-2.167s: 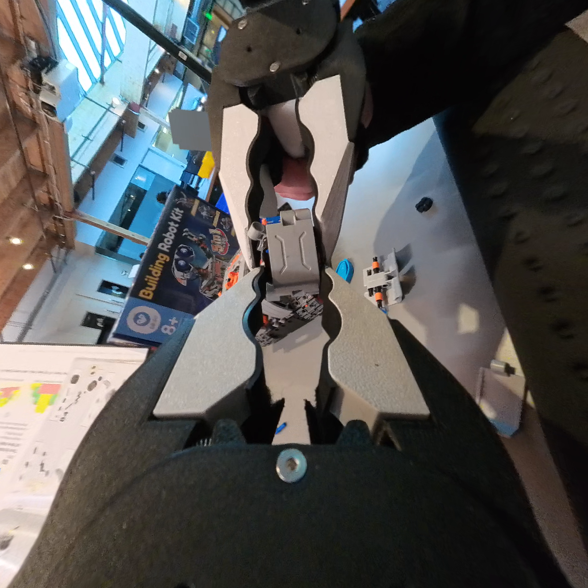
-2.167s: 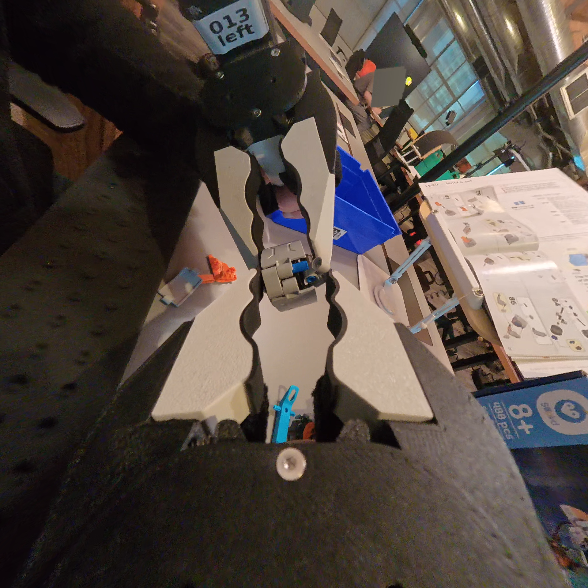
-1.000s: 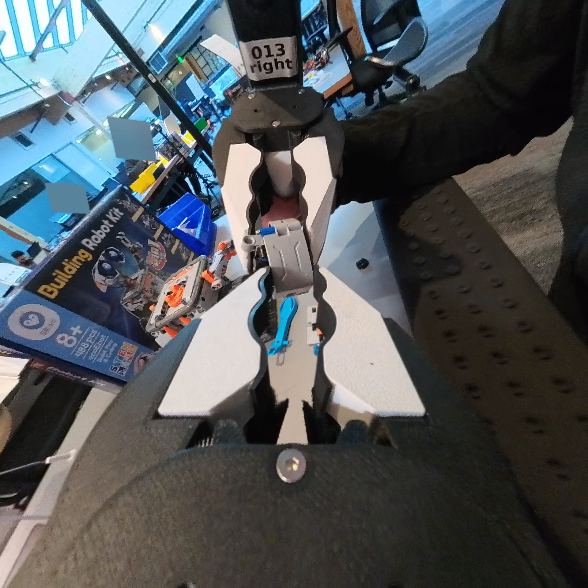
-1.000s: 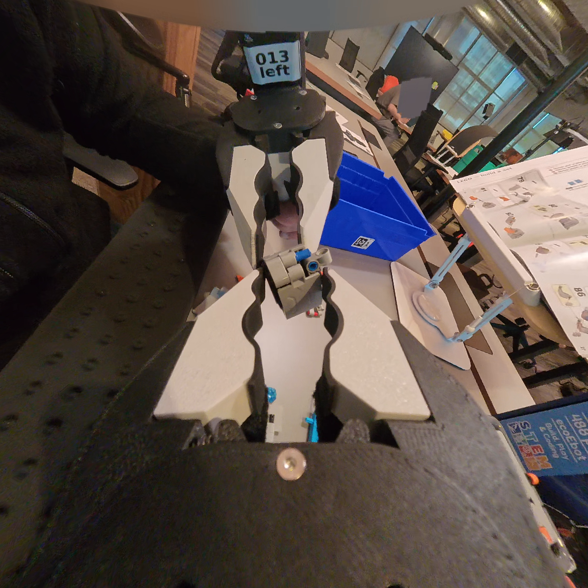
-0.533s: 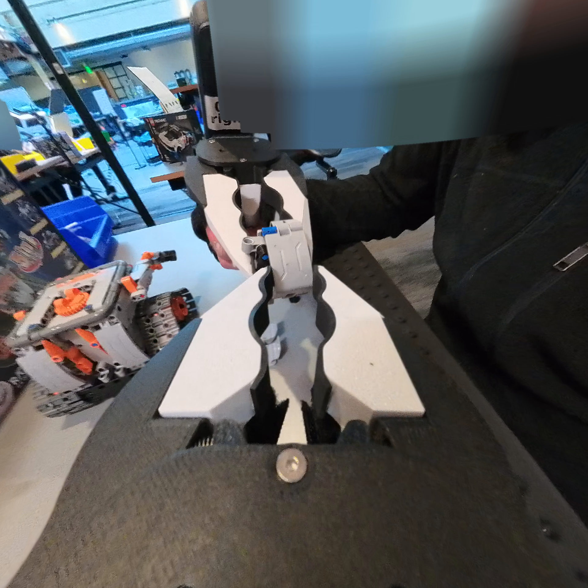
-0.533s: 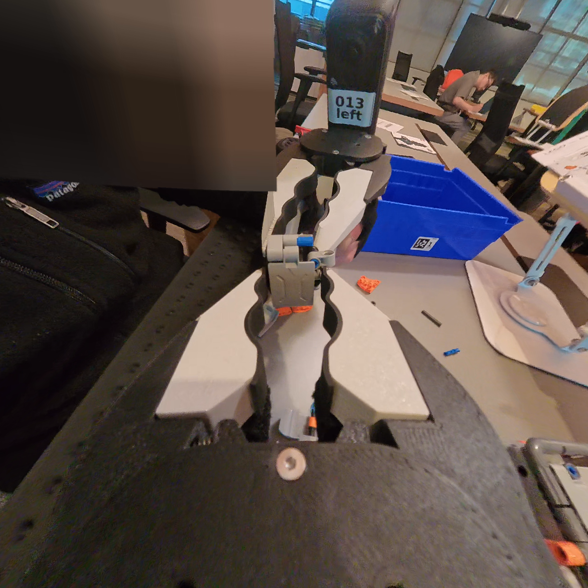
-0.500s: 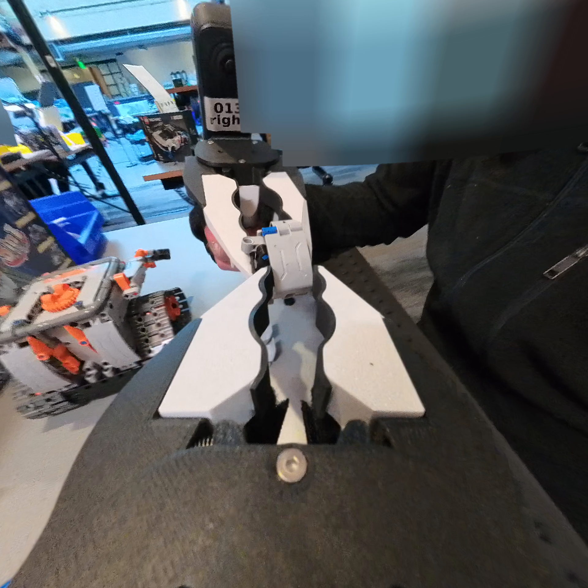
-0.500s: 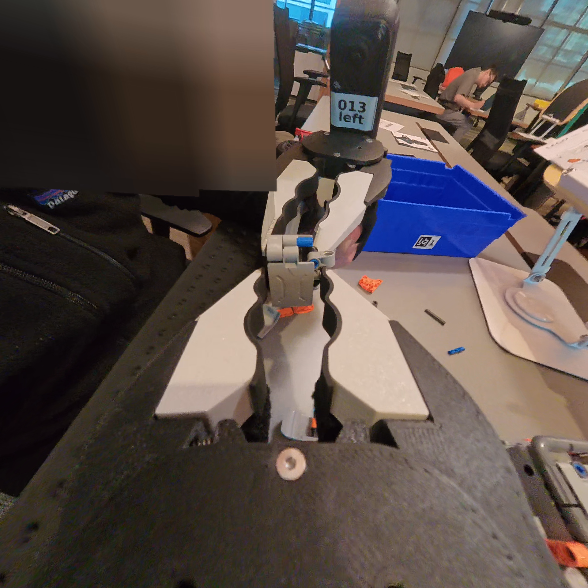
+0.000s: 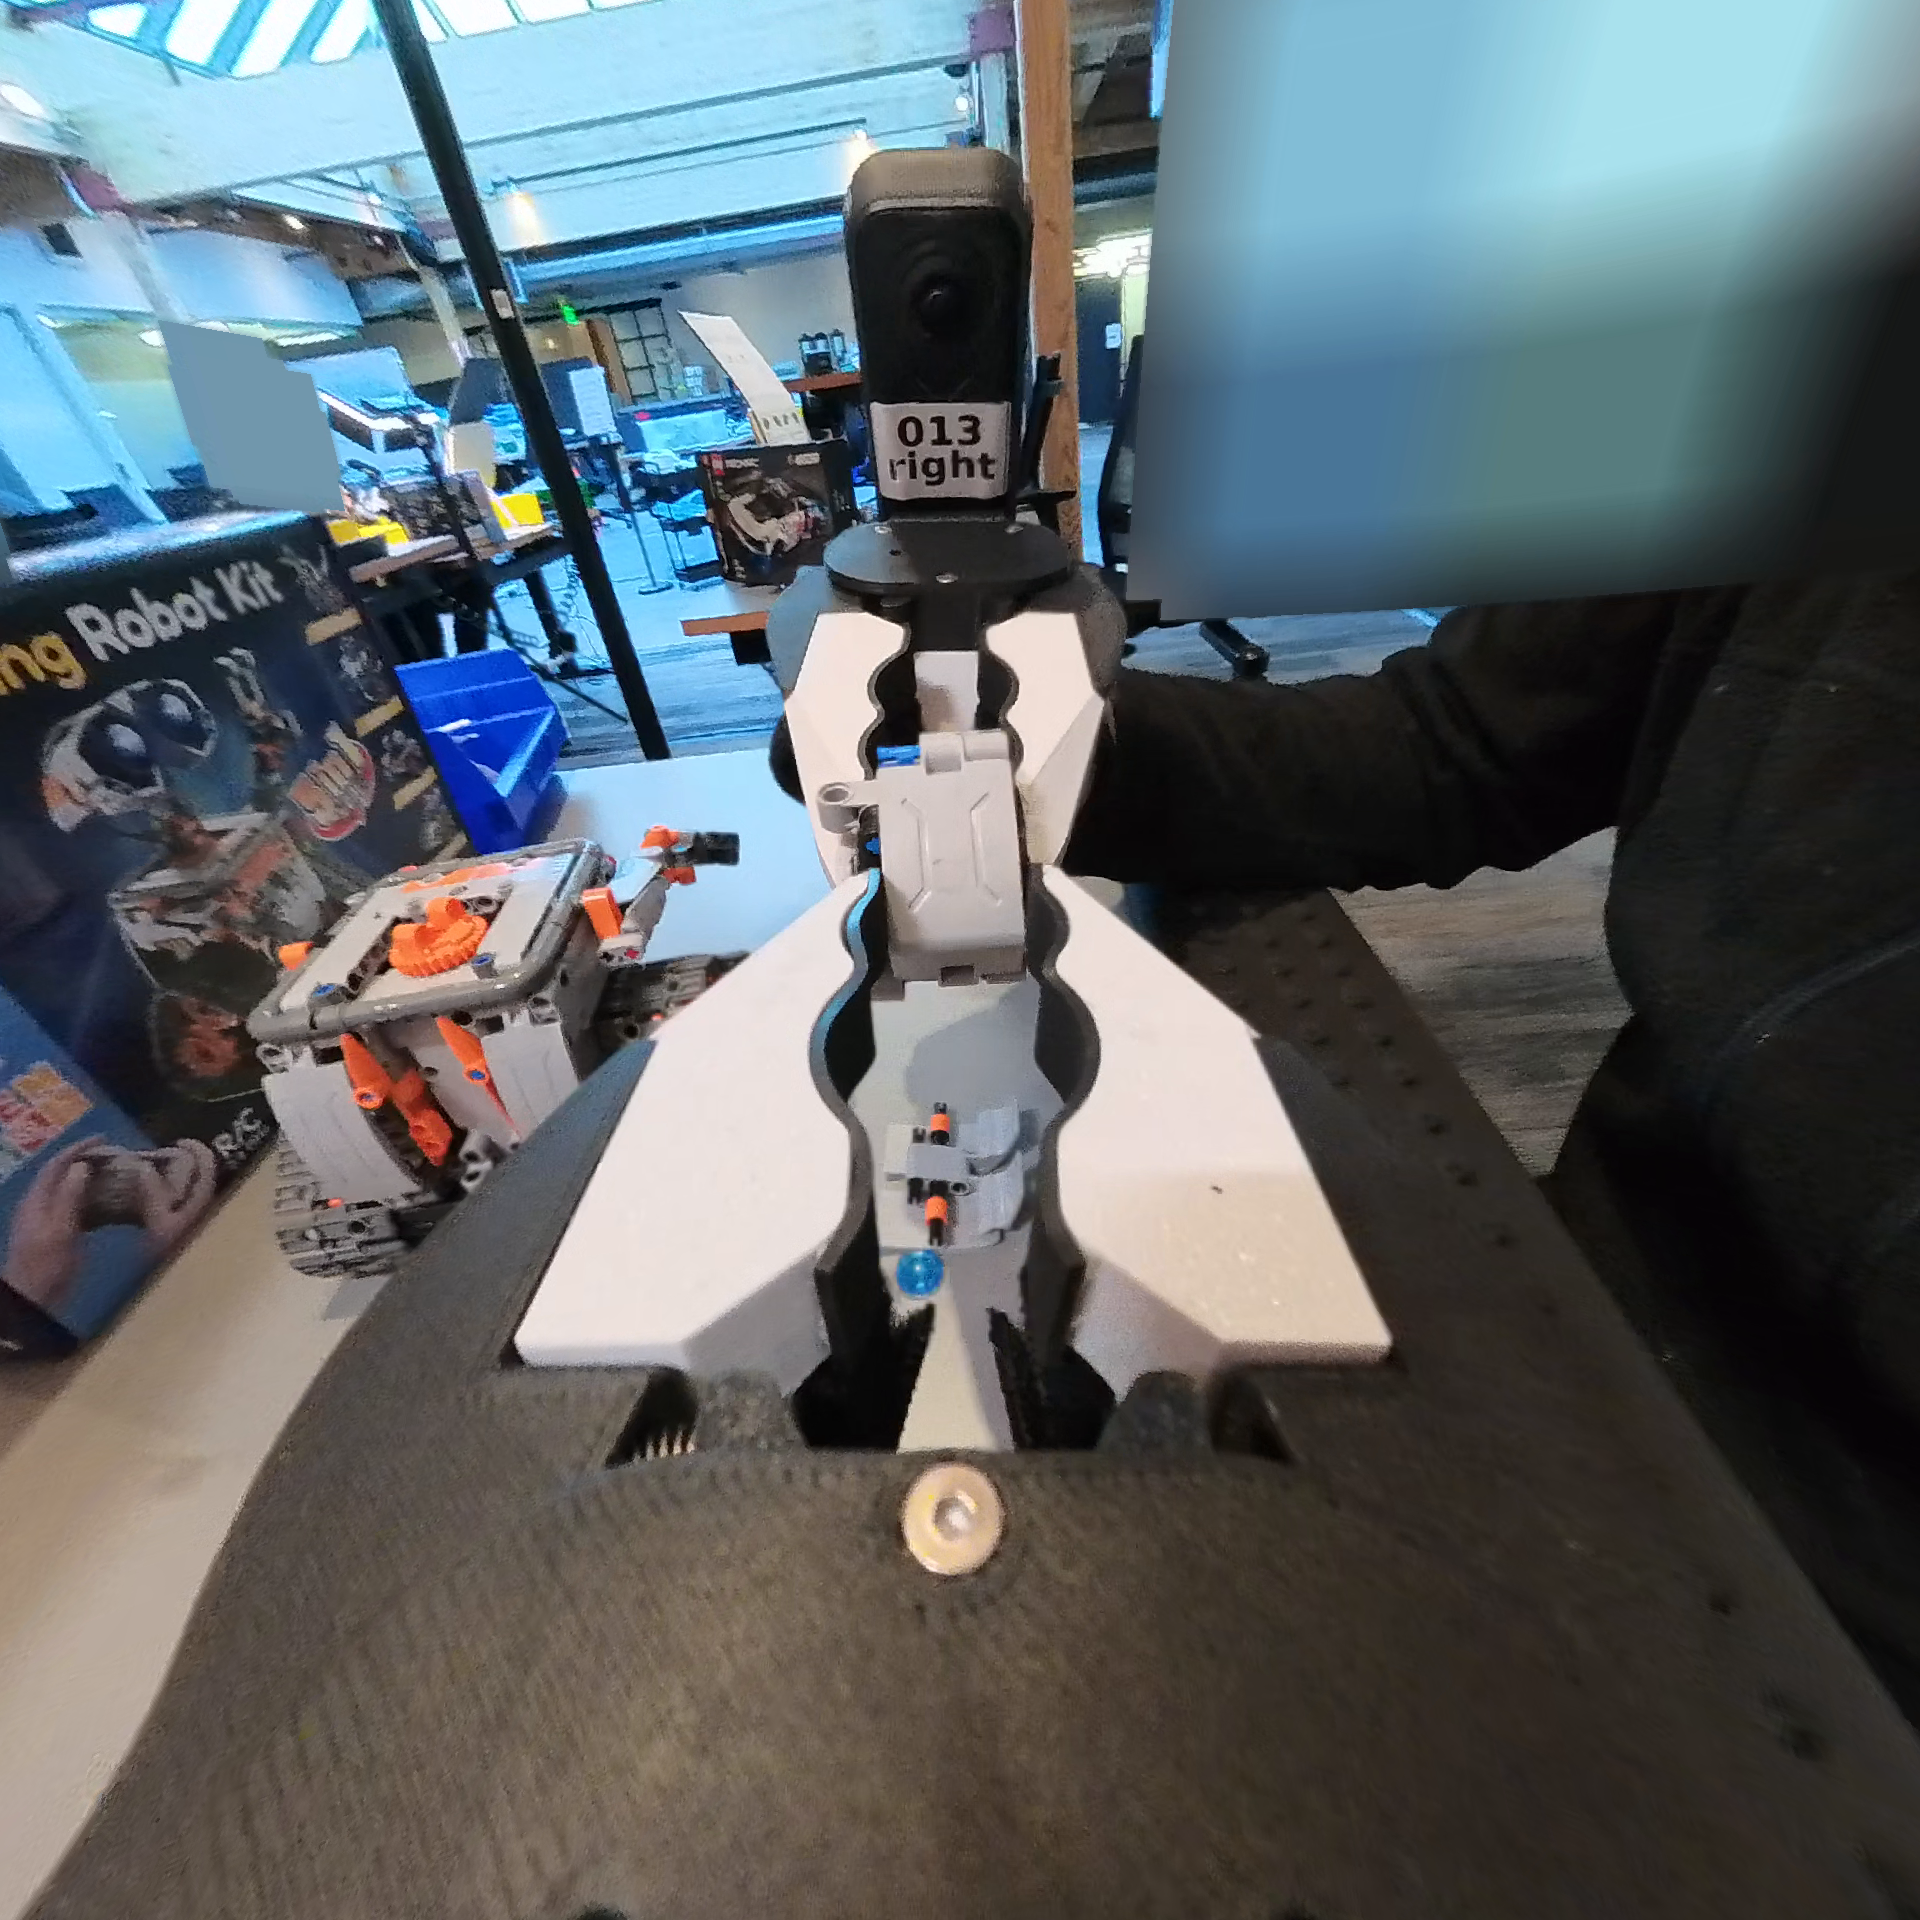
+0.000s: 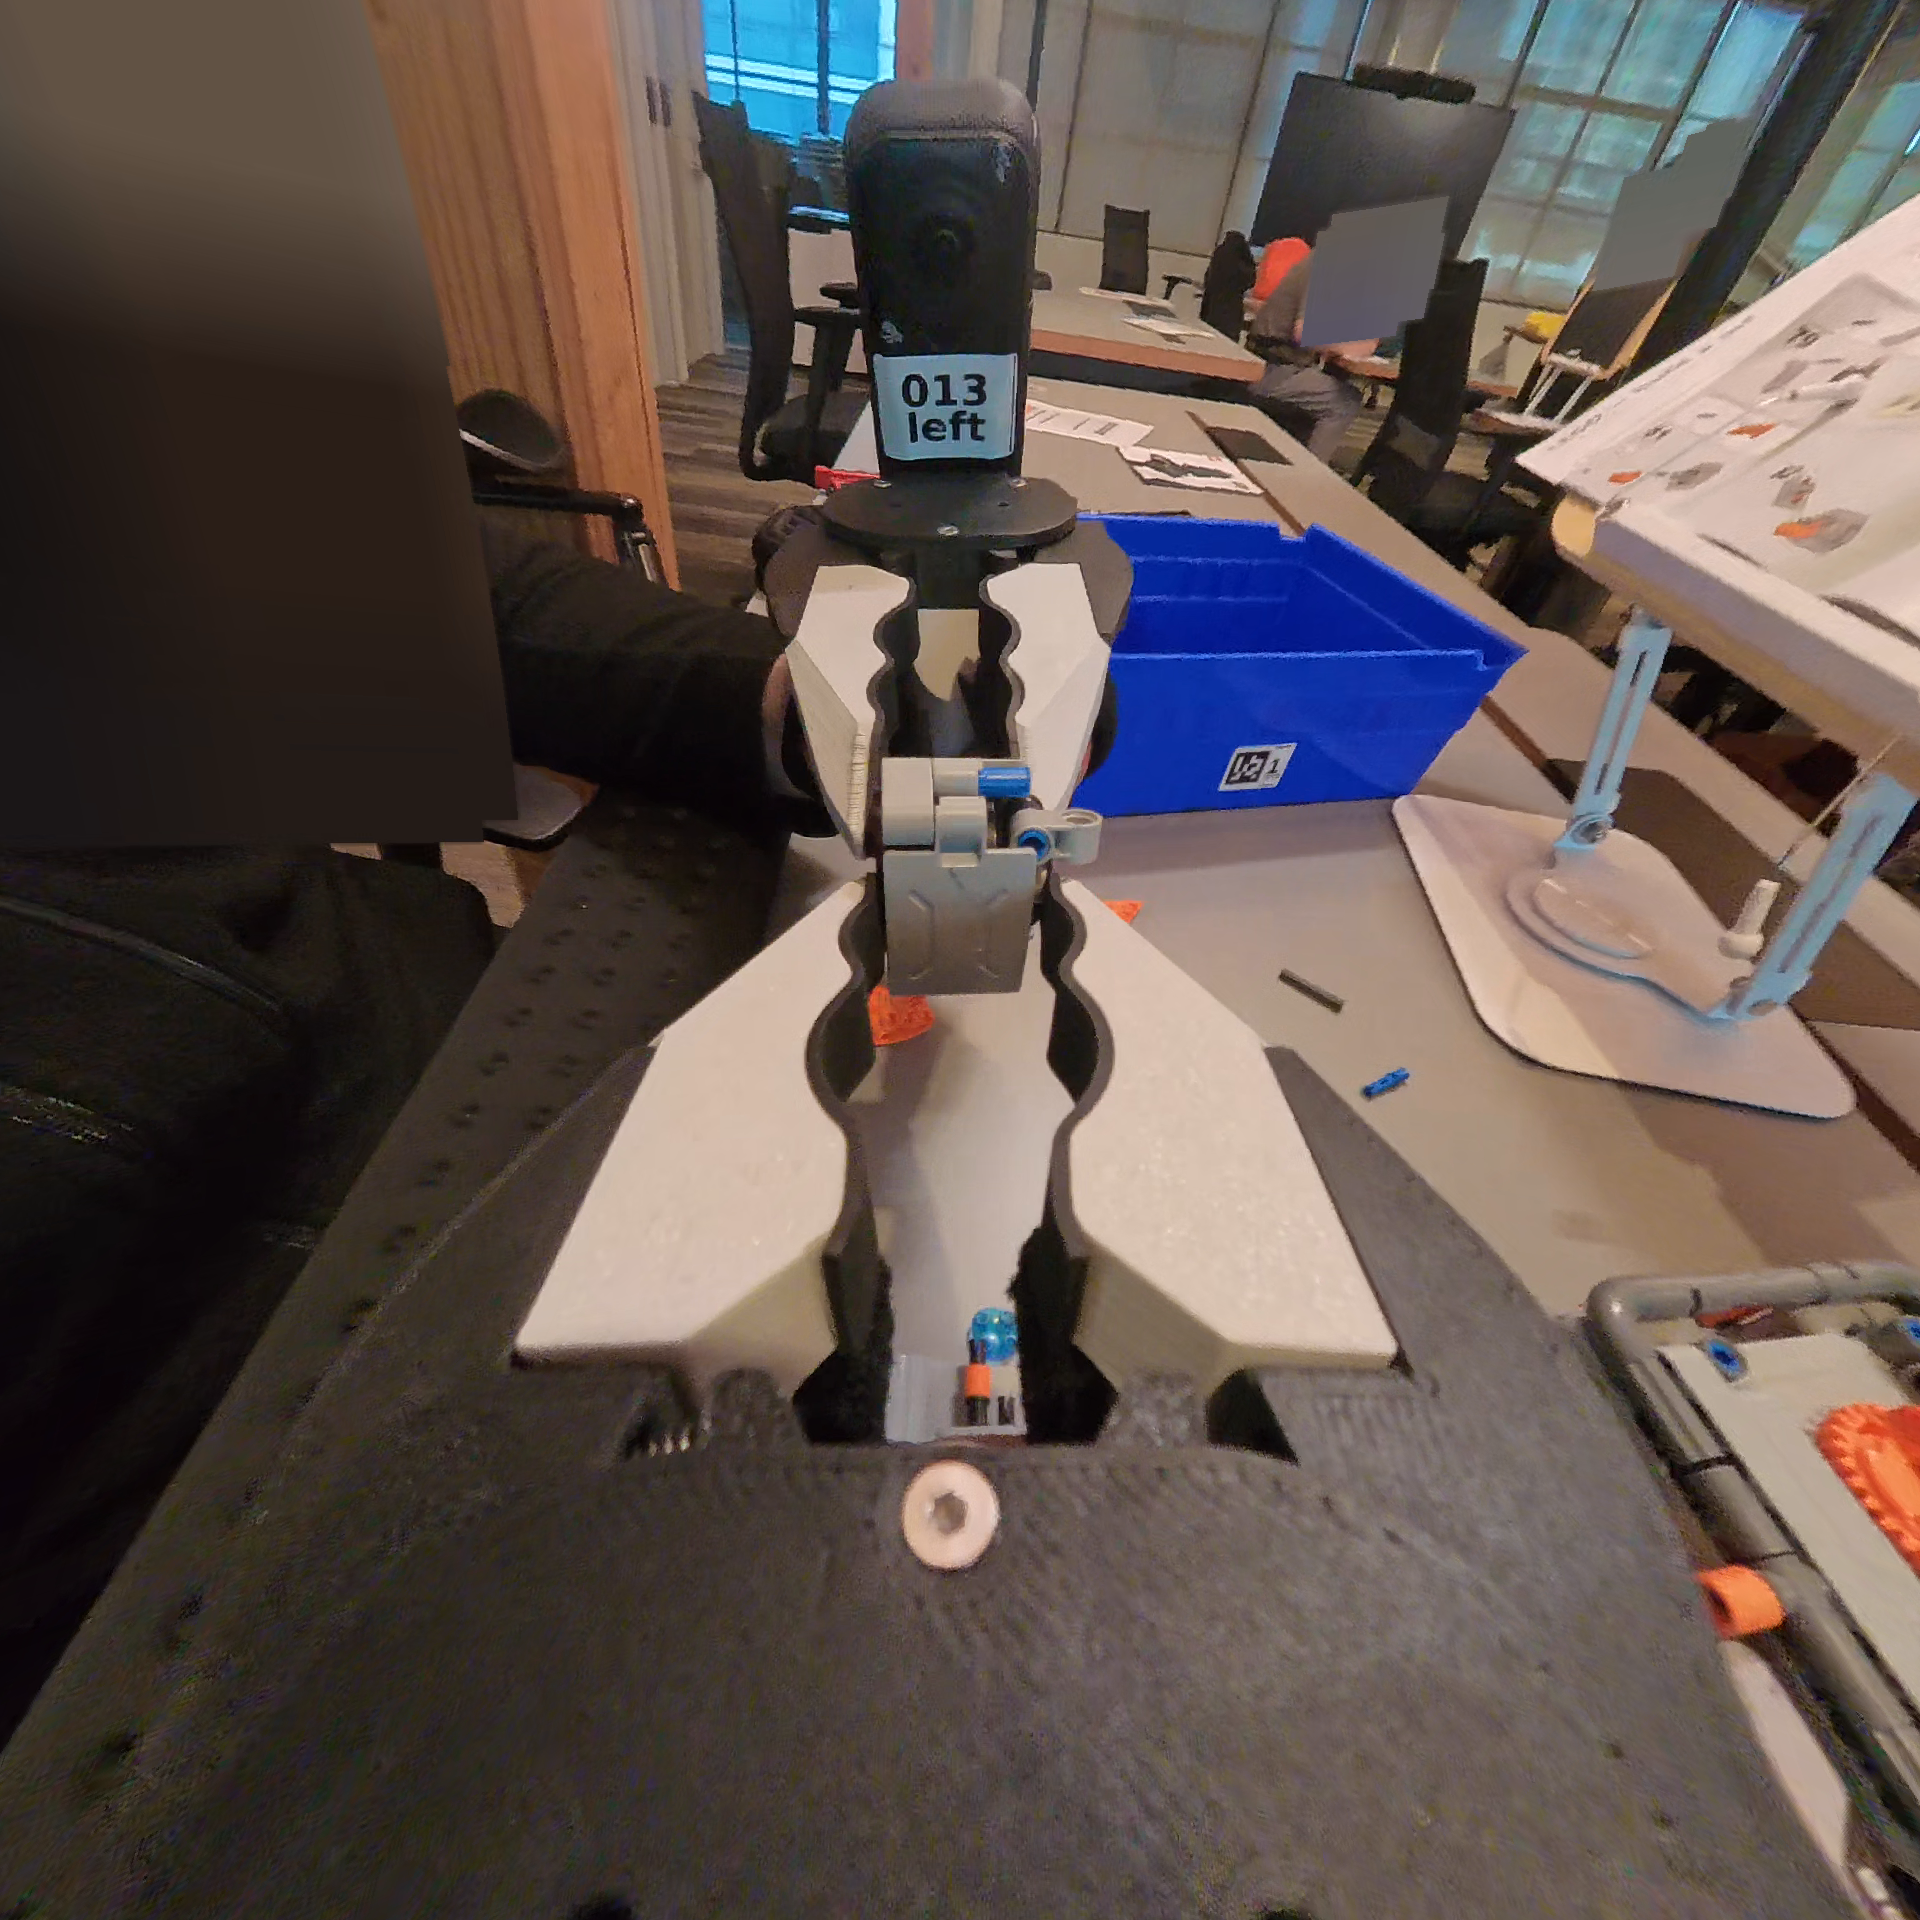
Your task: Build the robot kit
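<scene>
A grey brick assembly (image 9: pixel 948 871) with a blue pin and a light grey connector hangs above the table between my two grippers, which face each other tip to tip. My left gripper (image 9: pixel 951 906) is shut on its near end in the left wrist view. My right gripper (image 10: pixel 954 914) is shut on the other end of the same assembly (image 10: pixel 958 909). A small grey sub-assembly with orange pins (image 9: pixel 958 1172) and a blue round stud (image 9: pixel 918 1272) lie on the table below.
A partly built tracked robot model (image 9: pixel 416 1029) stands to the left in front of the kit box (image 9: pixel 156 810). A blue bin (image 10: pixel 1278 665), a booklet stand (image 10: pixel 1621 935), an orange part (image 10: pixel 896 1016) and small pins (image 10: pixel 1311 990) are on the table. A person in a dark jacket sits at the table edge. Left and right tips are no more than a few centimetres apart. The right tips stand about 15 cm off the partly built tracked robot model (image 9: pixel 416 1029).
Both grippers, still shut on the grey assembly, have swung from a steep tilt to level over the table. The robot model and the loose parts have come into view.
</scene>
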